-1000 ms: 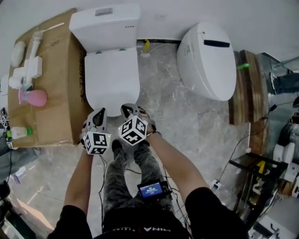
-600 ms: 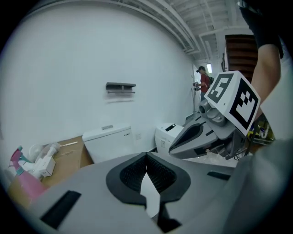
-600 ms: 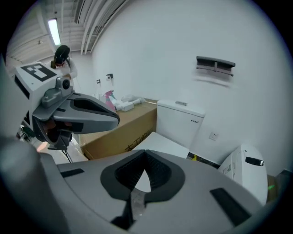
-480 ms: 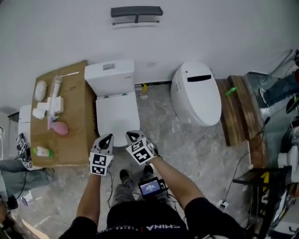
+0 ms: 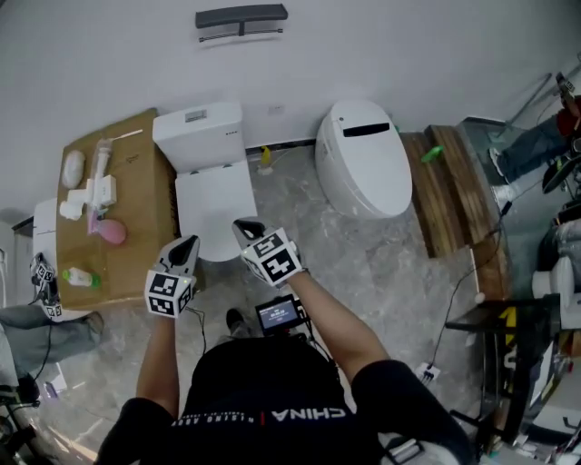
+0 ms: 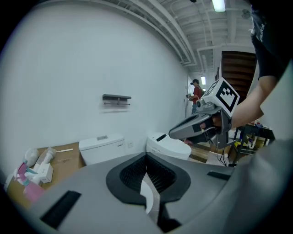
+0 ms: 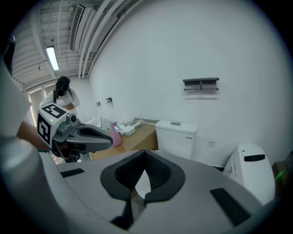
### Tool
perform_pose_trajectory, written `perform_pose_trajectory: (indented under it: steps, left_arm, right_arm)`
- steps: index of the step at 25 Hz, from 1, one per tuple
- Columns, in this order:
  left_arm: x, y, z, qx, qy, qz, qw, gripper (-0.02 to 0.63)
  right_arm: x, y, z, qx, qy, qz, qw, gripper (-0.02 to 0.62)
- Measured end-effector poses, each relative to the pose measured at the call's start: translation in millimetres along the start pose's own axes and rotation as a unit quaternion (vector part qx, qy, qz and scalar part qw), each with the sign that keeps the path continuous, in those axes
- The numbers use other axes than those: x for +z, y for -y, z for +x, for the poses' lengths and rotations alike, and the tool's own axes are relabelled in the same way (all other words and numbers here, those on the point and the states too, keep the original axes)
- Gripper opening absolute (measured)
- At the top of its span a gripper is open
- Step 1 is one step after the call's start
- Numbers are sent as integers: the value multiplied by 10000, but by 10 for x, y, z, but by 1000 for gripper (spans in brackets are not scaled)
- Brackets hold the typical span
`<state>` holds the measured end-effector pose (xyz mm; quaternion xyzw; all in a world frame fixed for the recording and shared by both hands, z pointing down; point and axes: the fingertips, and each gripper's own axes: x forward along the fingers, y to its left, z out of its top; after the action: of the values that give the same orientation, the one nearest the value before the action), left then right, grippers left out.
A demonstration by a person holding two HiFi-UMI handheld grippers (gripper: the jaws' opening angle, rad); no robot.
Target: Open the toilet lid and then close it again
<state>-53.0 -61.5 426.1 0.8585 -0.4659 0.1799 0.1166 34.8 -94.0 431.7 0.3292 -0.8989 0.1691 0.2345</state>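
Observation:
The white toilet stands against the wall, its tank point(image 5: 197, 136) at the back and its lid point(image 5: 215, 211) down flat over the bowl. Both grippers hang in the air in front of the lid, touching nothing. My left gripper point(image 5: 188, 243) is shut and empty, left of the lid's front edge. My right gripper point(image 5: 243, 225) is shut and empty too, over the lid's front edge. The left gripper view shows the right gripper point(image 6: 194, 128) ahead of the tank point(image 6: 101, 147). The right gripper view shows the left gripper point(image 7: 89, 137) and the tank point(image 7: 176, 136).
A second, rounded white toilet point(image 5: 363, 162) stands to the right. A cardboard box point(image 5: 136, 227) with bottles and a pink bottle point(image 5: 112, 231) sits on the left. Wooden planks point(image 5: 449, 195) lie at the right, and a dark shelf point(image 5: 241, 16) hangs on the wall.
Both grippers have lifted up and back from the lid's front edge, staying shut. The head view has risen, so the toilet looks smaller and more wall shows.

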Motion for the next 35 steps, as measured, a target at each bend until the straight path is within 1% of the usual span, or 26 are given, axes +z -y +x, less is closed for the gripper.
perform_pose_trajectory:
  steps: [3,7,10,13,15,17,21,24,27,30,32,34,35]
  left_arm:
    - [-16,90,-27,-25,-25,-43,10000,9]
    - [-8,191,-56,-49,-86,-46,9999,9]
    - [8,285,-61,-27,-106,-112,9999,9]
    - [-30,431,-58,77,-233,-112,9996,9]
    - [-104,519,-53,176,-357,-100,9992,9]
    - [-204,619,-63,228,-427,-170,9987,9]
    - [-422,863,-177,156,-535,-319,9979,9]
    - [-495,919,-334,96,-505,-341,9981,9]
    - [-504,917,-561,70,-417,-274,9987,9]
    - [-595,956,-857,-4,-377,-108,9992,9]
    - [-752,977,-1090,9,-484,145,9987,9]
    - [-906,999,-1331,58,-582,430,9974,11]
    - [-957,1017,-1445,43,-572,508,9971,9]
  right_arm:
    - [67,18,-94,-28,161,-6,9999,14]
    - [32,20,-179,-14,146,-39,9999,14]
    - [-44,41,-244,79,131,-84,9998,14]
    - [-166,54,-361,231,2,-68,9997,14]
    - [-259,103,-400,228,-26,-59,9997,14]
    - [-380,126,-415,244,-47,-36,9997,14]
    - [-652,62,-519,295,-154,-17,9994,14]
    - [-776,-29,-618,246,-193,25,9995,14]
    - [-846,-176,-711,153,-212,47,9996,14]
    - [-914,-374,-806,-35,-160,124,9998,14]
    - [-950,-586,-862,-157,-106,105,9998,14]
    - [-994,-838,-908,-278,-73,-88,9995,14]
    - [-1021,-962,-931,-334,-75,-183,9992,14]
